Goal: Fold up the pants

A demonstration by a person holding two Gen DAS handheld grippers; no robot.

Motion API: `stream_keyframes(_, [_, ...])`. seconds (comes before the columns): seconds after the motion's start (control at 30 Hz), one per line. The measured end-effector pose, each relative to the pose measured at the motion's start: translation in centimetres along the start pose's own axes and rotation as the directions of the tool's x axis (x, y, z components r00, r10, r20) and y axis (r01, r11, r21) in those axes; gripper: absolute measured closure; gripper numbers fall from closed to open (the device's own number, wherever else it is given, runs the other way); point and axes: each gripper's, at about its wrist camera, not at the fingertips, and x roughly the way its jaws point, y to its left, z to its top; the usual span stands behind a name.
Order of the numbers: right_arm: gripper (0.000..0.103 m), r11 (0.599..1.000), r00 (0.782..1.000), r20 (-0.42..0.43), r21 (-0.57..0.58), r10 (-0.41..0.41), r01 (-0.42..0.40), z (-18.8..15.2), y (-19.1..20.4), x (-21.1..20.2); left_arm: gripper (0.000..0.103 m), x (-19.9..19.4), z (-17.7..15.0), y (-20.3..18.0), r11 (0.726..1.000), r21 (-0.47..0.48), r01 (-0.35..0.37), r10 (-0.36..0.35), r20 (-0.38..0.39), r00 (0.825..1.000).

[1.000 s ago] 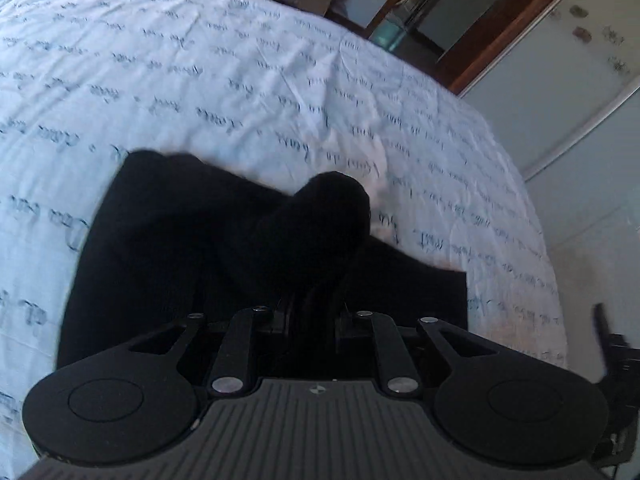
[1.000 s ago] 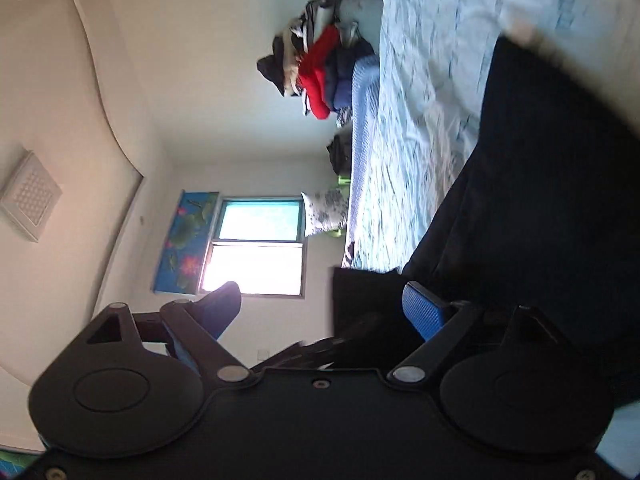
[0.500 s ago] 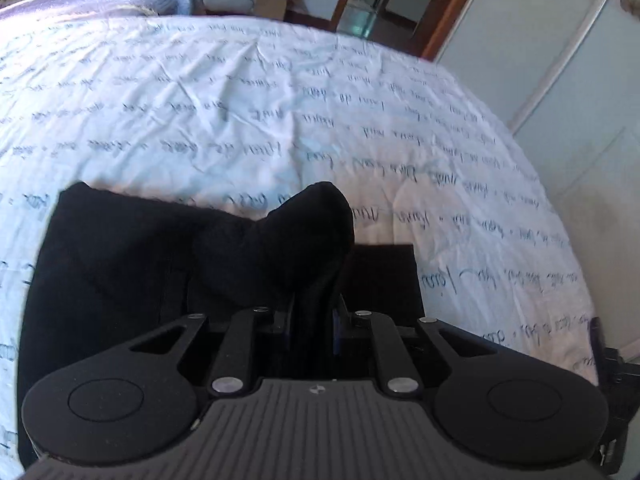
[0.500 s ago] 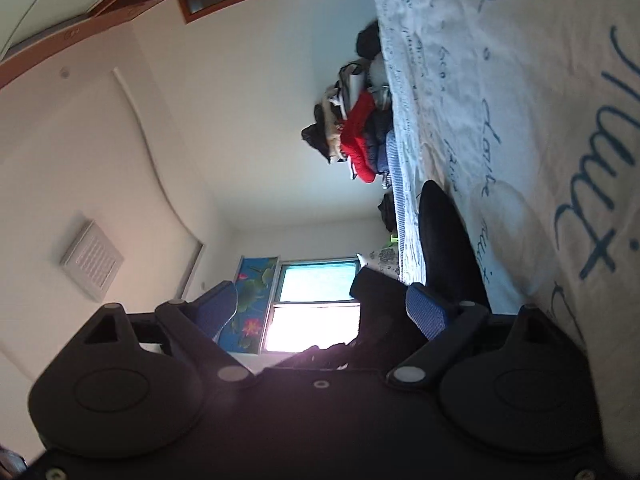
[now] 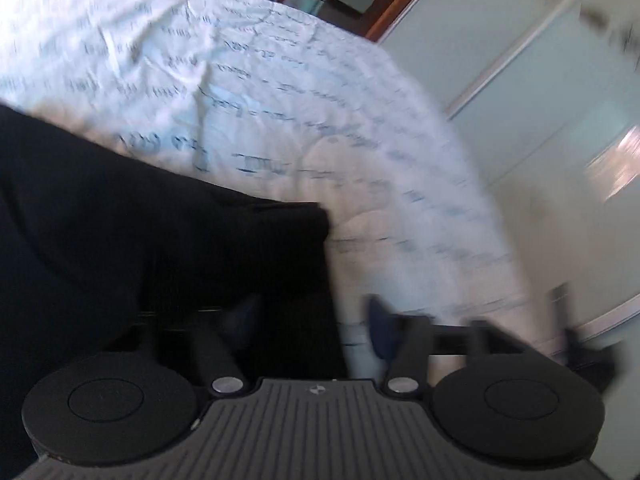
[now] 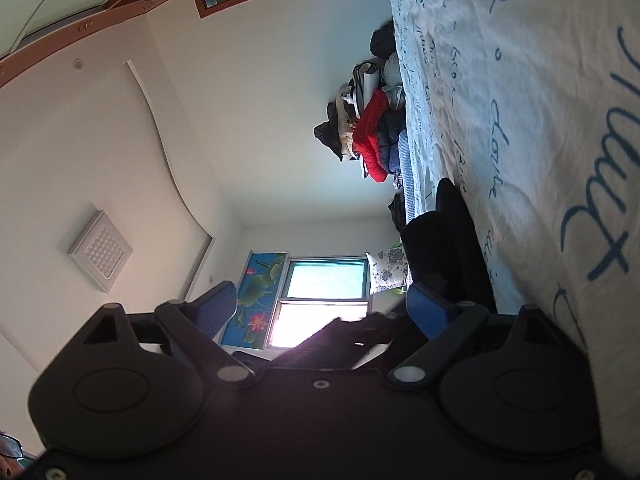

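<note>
On the script-printed bed (image 5: pixel 304 92), we see both tongs, left (image 5: pixel 312 316) and right (image 6: pixel 320 308), spread wide, empty, beside black pants (image 5: pixel 140 232).

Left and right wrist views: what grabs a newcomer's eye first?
In the left wrist view, the black pants fill the lower left of the script-printed white bedspread, with the left gripper open just above them. In the sideways right wrist view, a red jacket tops a clothes pile at the bed's far end.

Bedroom — bed (image 5: pixel 280 80) (clothes pile (image 6: pixel 372 120)).
</note>
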Motion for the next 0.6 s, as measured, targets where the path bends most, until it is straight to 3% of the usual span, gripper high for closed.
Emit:
stream_keyframes(0.17, [0.01,1.0,1.0,0.002,-0.004,-0.006,0.006,0.0,0.2,0.0,0.016,-5.4,-0.1,2.1,0.979,-0.066,0.191,-0.188,0.046,0.981])
stream_keyframes(0.27, [0.009,0.998,0.999,0.017,-0.038,-0.048,0.049,-0.6,1.9,0.3,0.008,-9.4,-0.9,4.4,0.983,-0.055,0.173,-0.163,0.157,0.974])
stream_keyframes(0.3, [0.009,0.998,1.0,0.007,-0.059,-0.027,0.027,-0.9,2.9,0.8,0.007,-10.4,-1.3,5.3,0.987,-0.047,0.156,-0.144,0.195,0.97])
stream_keyframes(0.4, [0.009,0.994,0.995,-0.072,-0.074,0.074,-0.08,-1.9,5.6,4.2,0.007,-11.2,-1.8,6.9,0.998,-0.05,0.049,-0.037,0.229,0.973])
stream_keyframes(0.47, [0.009,0.991,0.986,-0.132,-0.075,0.1,-0.11,-2.4,6.7,7.6,0.007,-10.7,-2.3,6.5,0.994,0.012,-0.106,0.1,0.242,0.965])
stream_keyframes(0.53, [0.009,0.994,0.984,-0.162,-0.069,0.071,-0.083,-2.5,6.3,10.8,0.008,-9.7,-3.3,5.2,0.947,0.152,-0.283,0.238,0.263,0.935])
stream_keyframes(0.6, [0.009,0.997,0.988,-0.15,-0.069,-0.031,0.021,-1.8,4.7,13.1,0.008,-8.7,-4.4,4.4,0.902,0.265,-0.342,0.271,0.269,0.924])
